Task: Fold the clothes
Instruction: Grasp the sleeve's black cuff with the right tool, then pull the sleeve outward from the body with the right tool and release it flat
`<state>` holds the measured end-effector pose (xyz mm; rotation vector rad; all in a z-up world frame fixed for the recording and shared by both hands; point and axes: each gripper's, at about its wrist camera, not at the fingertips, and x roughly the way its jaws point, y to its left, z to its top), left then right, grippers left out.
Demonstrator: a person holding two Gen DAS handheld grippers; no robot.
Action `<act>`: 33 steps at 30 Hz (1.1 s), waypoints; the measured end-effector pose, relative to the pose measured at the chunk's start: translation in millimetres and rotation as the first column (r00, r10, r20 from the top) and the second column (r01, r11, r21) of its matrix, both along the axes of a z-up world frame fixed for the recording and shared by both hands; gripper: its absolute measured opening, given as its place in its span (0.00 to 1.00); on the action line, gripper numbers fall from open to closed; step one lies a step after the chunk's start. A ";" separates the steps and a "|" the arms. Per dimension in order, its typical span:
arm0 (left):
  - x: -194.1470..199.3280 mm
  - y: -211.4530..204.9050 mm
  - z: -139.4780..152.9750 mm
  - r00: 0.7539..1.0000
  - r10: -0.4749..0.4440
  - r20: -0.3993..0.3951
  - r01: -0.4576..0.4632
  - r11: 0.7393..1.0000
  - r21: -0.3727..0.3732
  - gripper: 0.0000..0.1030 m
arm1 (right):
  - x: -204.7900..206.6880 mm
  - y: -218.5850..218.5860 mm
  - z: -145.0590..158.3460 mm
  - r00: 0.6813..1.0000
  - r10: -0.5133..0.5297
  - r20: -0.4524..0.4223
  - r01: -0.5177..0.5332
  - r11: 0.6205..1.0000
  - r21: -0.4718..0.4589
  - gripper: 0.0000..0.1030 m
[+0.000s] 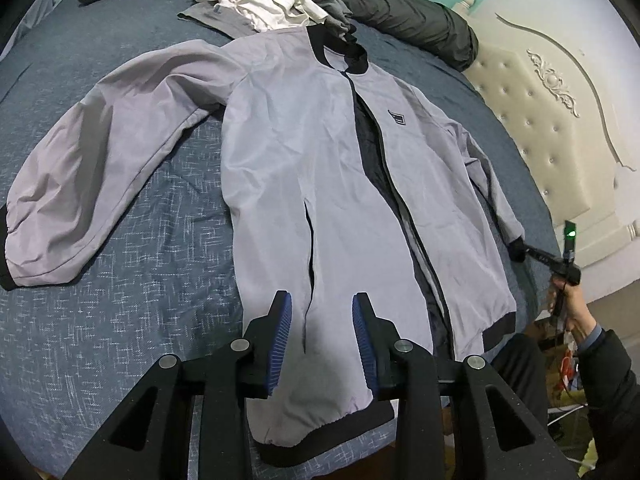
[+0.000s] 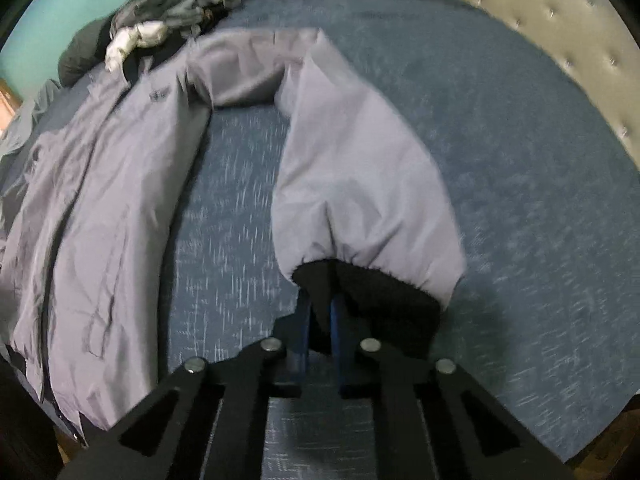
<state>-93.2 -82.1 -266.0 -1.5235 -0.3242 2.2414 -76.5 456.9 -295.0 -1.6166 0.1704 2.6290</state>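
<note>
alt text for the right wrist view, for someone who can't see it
The right gripper is shut on the black cuff of a grey jacket's sleeve on a blue bedspread. The jacket's body lies flat to the left.

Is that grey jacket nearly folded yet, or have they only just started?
Only just started. The jacket already lies spread flat on the bed. The right gripper has pinched one sleeve's black cuff; the left gripper hovers open over the hem. All folds remain, plus the clothes pile.
</note>
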 end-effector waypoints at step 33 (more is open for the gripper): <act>-32.4 47.4 -13.4 0.998 0.000 0.071 0.007 0.996 -0.094 0.34 | -28.0 276.9 76.5 0.849 -0.502 -0.167 0.470 0.860 -0.197 0.05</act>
